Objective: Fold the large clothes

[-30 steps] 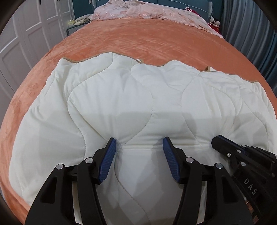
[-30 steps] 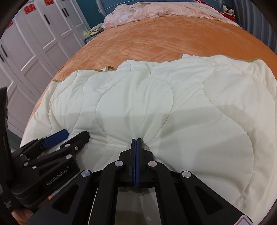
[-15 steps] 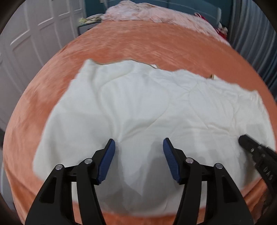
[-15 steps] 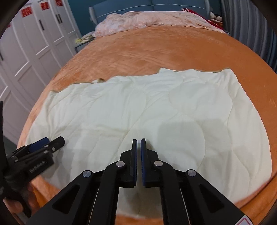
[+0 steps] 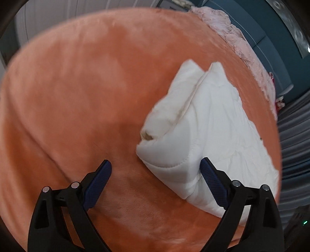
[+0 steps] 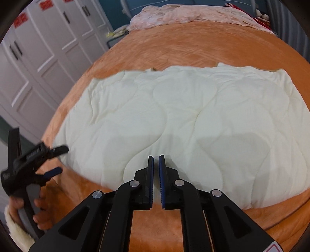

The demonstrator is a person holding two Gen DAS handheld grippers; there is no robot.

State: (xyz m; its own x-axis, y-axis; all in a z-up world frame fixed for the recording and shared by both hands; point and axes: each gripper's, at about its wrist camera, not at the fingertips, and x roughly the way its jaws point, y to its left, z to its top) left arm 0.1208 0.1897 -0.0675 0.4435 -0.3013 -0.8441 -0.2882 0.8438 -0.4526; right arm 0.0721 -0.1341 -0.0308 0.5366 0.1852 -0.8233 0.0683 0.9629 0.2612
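A cream quilted cover (image 6: 184, 120) lies folded into a wide band across the orange bedspread (image 6: 174, 46). My right gripper (image 6: 156, 160) hovers over the quilt's near edge. Its jaws are opening, a narrow gap shows between the blue pads, and nothing is in it. My left gripper (image 5: 156, 174) is at the quilt's (image 5: 209, 126) left end with its jaws opening wide. The layered corner lies below them, close to the right finger (image 5: 211, 182), and no pad presses on it. In the right wrist view a hand (image 6: 38, 209) holds the left gripper (image 6: 58, 160) beside the quilt's left edge.
A pink blanket (image 6: 184, 13) is bunched at the head of the bed against a blue headboard (image 5: 261, 42). White wardrobe doors (image 6: 38, 58) stand along the left side. Grey curtains (image 5: 294, 155) hang on the right. Bare orange bedspread (image 5: 77, 97) stretches left of the quilt.
My left gripper slid left from the quilt's middle to its left end, rolled, and spread its jaws wider. My right gripper let go of the quilt fold, drew back, and its pads parted slightly.
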